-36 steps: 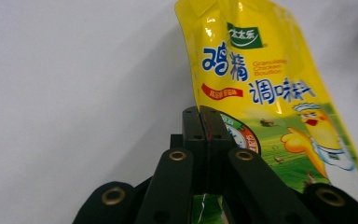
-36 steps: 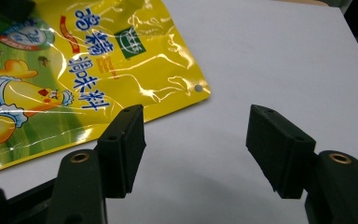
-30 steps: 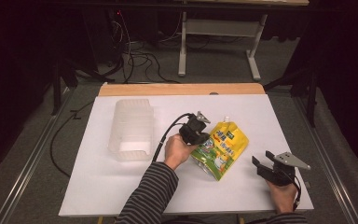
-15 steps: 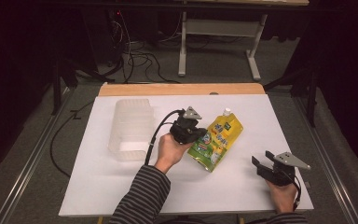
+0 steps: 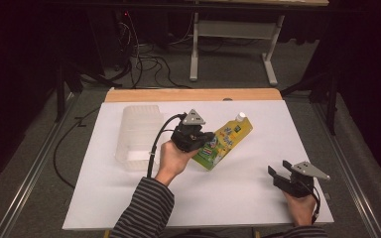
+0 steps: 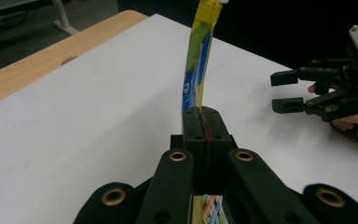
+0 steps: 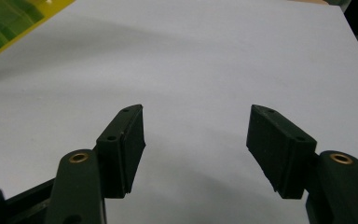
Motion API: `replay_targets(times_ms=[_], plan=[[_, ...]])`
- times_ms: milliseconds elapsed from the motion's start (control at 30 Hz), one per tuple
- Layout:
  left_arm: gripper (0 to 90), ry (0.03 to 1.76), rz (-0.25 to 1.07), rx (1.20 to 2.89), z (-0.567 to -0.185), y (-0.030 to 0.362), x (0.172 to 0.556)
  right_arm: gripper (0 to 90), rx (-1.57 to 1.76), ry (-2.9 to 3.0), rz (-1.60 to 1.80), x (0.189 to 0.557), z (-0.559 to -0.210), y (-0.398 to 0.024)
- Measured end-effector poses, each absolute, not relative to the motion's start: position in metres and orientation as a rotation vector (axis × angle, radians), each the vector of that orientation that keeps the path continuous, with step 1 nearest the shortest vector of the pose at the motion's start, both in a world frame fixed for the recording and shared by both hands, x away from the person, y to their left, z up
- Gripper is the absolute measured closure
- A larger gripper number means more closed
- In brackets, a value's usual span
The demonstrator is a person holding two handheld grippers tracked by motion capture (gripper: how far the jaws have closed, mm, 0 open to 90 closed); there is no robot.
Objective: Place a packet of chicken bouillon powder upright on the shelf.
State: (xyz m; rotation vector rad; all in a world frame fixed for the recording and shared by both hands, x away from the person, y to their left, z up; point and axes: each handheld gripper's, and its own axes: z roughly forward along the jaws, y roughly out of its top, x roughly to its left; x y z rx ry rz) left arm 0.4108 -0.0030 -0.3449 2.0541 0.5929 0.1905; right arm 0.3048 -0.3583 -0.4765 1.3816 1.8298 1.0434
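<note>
A person seated at a white-topped table grips a flat yellow-and-green spouted drink pouch with a white cap in the left gripper, whose two black jaws are pressed together on the pouch's lower edge; in the left gripper view the pouch rises edge-on from between the clamped jaws, its capped end pointing away toward the far side of the table. Seen from above, the pouch sits at mid-table, slanting up and to the right from the gripper, and appears lifted clear of the surface, though how far cannot be judged. Pinching a thin flat edge rather than the fuller body is probably what lets the narrow jaws get a firm hold. The right gripper rests near the table's near right corner, well apart from the pouch, its jaws spread wide with nothing between them; the right gripper view looks across bare white tabletop with a corner of the pouch at upper left. It seems parked out of the way or waiting to help. To the left of the left hand stands a translucent, ribbed plastic storage bin; nothing can be made out inside it, and it may be where the pouch is headed.
</note>
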Motion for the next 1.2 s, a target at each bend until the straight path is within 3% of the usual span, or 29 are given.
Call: replay_targets(times_ms=[1200], plan=[[90.0, 0.608, 0.248, 1.891, -0.312, 0.083, 0.391, 37.3, 1.397, 1.836, 0.99, 0.307, -0.477, -0.356]])
